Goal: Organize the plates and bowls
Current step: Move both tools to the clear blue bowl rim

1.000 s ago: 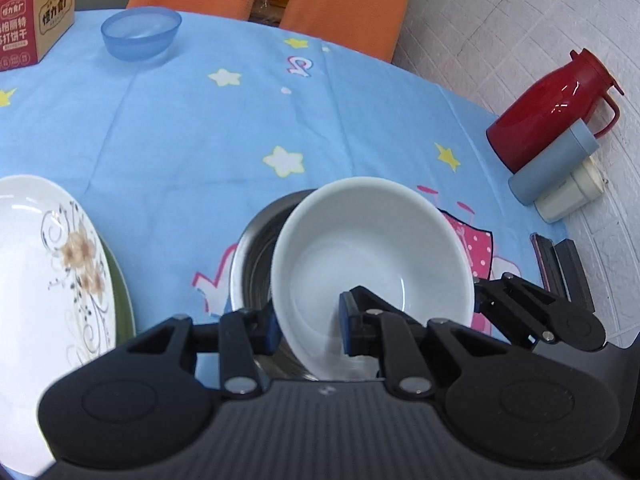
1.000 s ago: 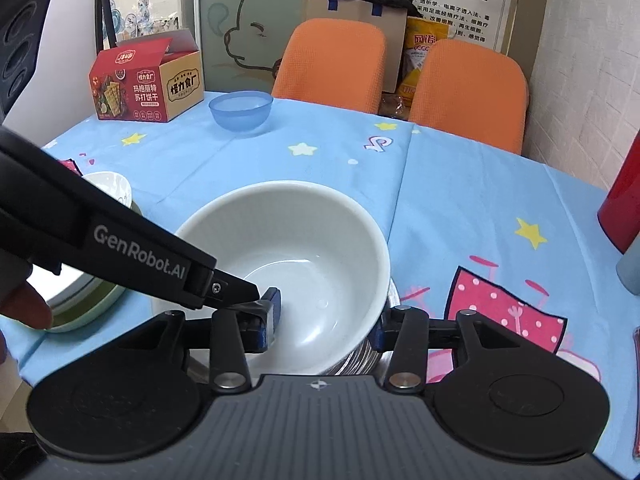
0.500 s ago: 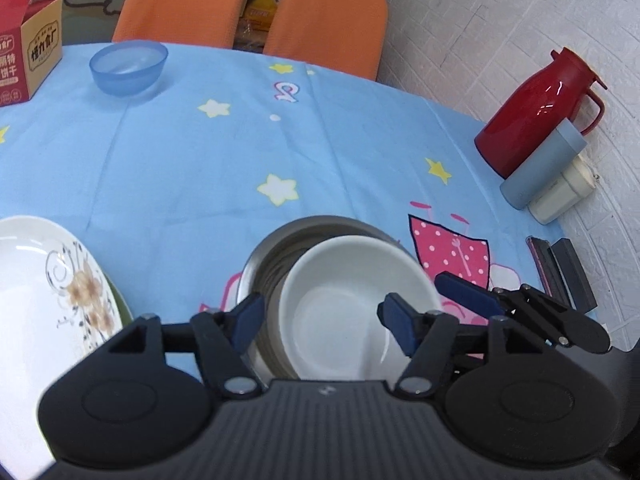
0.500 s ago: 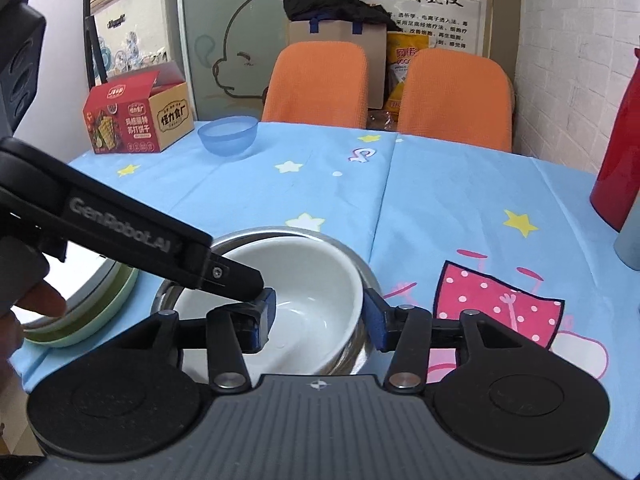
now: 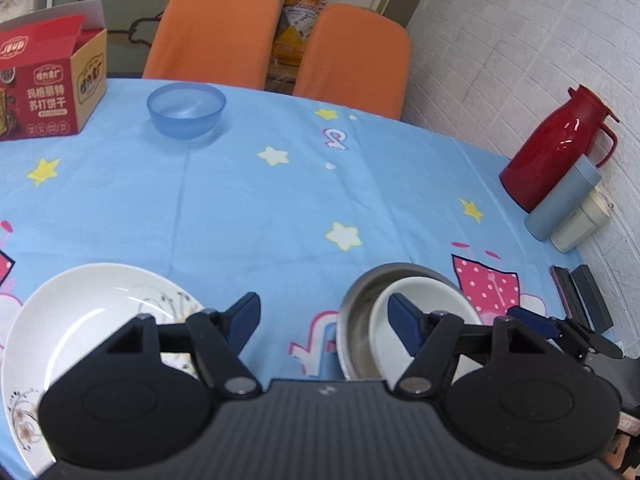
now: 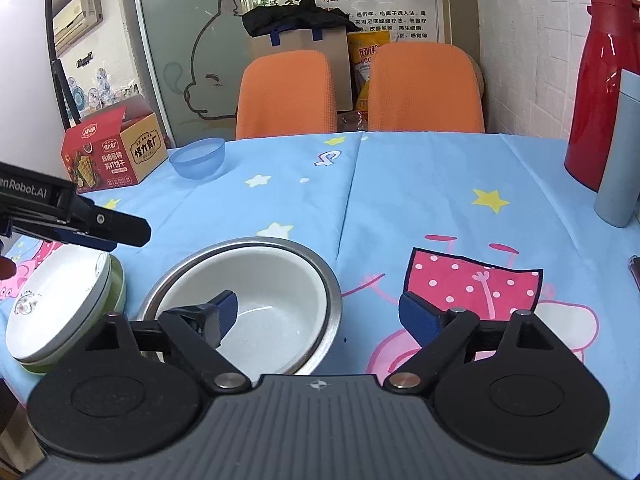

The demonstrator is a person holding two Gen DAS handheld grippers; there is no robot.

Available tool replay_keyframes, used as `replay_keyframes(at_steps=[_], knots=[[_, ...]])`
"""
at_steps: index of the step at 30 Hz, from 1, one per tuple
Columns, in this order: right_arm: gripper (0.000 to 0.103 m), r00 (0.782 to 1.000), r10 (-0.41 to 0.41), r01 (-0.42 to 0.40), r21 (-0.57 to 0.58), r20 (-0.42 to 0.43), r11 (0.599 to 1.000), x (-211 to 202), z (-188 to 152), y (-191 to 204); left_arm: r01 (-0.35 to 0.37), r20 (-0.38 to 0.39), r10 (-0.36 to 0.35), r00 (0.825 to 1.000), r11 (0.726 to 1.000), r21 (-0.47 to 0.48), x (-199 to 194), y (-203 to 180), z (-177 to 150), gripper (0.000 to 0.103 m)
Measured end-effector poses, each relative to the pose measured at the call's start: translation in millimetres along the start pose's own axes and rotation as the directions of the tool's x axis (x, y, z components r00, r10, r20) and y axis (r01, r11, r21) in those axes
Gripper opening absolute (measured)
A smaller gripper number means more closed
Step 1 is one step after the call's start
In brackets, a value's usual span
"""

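While the white ceramic bowl (image 6: 256,296) sits nested inside the round steel bowl (image 6: 320,272) on the blue star-print tabletop (image 6: 420,200), both the left gripper (image 5: 324,320) and right gripper (image 6: 318,316) have just been opening, fingers released, grasping nothing; white floral plate (image 6: 52,304) lies left of the steel bowl.

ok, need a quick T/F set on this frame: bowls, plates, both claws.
1. The white bowl sits nested in the steel bowl. True.
2. The right claw grips the white bowl. False: its jaws have just been opening, nothing pressed.
3. The blue bowl is stacked on the floral plate. False: it stands alone across the table.
4. The left claw is open. True.
5. The floral plate rests on a green dish. True.
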State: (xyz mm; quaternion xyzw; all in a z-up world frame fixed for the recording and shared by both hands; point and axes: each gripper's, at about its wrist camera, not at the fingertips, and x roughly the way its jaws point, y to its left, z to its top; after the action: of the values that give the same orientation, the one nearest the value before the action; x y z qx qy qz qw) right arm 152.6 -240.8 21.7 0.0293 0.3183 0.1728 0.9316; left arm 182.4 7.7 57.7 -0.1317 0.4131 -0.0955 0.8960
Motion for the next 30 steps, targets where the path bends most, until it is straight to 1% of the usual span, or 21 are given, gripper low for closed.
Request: replay_keyframes(at_steps=[3,6,8,16,20,24,28,30], knots=[[0.103,0.999,0.036,-0.035,0.052,-0.017,0.998,9,7,0,-0.050,0.003,0.050,0.999,0.999,-0.014,0,21,3,0.070],[0.103,0.997,0.077,-0.075,0.088,-0.022,0.993,19,16,3,-0.072,0.019,0.073,0.997,0.997,-0.040,-3,42,10,0.070],[0.103,0.996,0.084,-0.081,0.089,-0.030,0.993,27,24,11,-0.085,0.034,0.087,0.996,0.995,-0.052,-4,53,17,0.070],[0.103,0.992,0.106,-0.111,-0.055,-0.074,0.992,73,72,61,-0.117,0.089,0.122,0.989,0.992,-0.054,-1,83,45,0.071],[0.103,0.989,0.122,-0.131,-0.119,-0.080,0.984,94,97,81,-0.123,0.092,0.129,0.987,0.990,-0.070,3,99,58,0.071],[0.103,0.988,0.134,-0.145,-0.148,-0.081,0.978,113,118,94,-0.125,0.093,0.134,0.987,0.987,-0.100,7,114,69,0.071],[0.103,0.983,0.155,-0.169,-0.151,-0.098,0.974,129,126,103,-0.134,0.088,0.143,0.986,0.985,-0.107,14,124,79,0.071],[0.103,0.980,0.162,-0.179,-0.154,-0.113,0.972,138,129,108,-0.123,0.091,0.135,0.987,0.984,-0.126,18,132,88,0.072]])
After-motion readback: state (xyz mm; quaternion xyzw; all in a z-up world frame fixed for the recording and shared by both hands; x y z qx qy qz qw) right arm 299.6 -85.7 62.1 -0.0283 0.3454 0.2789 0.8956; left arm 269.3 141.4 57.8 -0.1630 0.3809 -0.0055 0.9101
